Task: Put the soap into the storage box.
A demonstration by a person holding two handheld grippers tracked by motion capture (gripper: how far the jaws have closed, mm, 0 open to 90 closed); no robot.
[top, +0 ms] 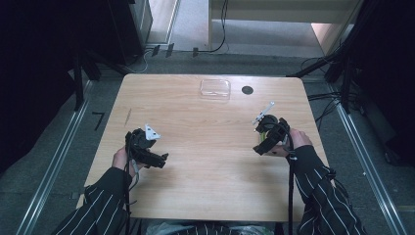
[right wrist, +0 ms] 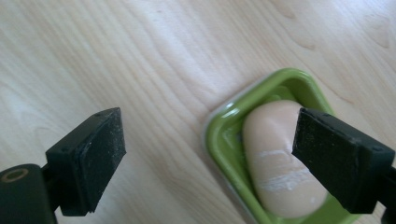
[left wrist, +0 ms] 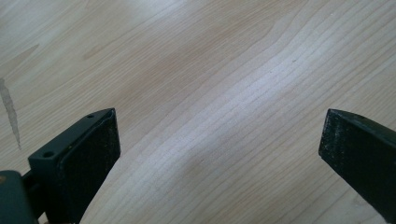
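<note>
Green and glossy, the small dish (right wrist: 224, 135) lies on the wooden table (right wrist: 140, 56) just under the right gripper (right wrist: 210, 149), with a pale peach bar of soap (right wrist: 271, 158) resting inside it. In the right gripper view the dish sits toward the right-hand jaw, whose pad hangs over the soap and hides part of it, while the other jaw stands over bare wood well to the side; the jaws are spread apart and grip nothing, nothing being pressed between the pads. From the high view, the right gripper (top: 268, 134) covers most of the dish, of which just a sliver of green peeks out beside it. Across the table, well apart from the dish, the left gripper (top: 147, 147) hovers over plain wood, its jaws likewise spread wide and empty (left wrist: 219, 140). Farther away from both tongs, near the table's far edge, lie a clear plastic lid (top: 215, 89) and a dark round spot (top: 247, 90); nothing stands between the right gripper and the dish.
</note>
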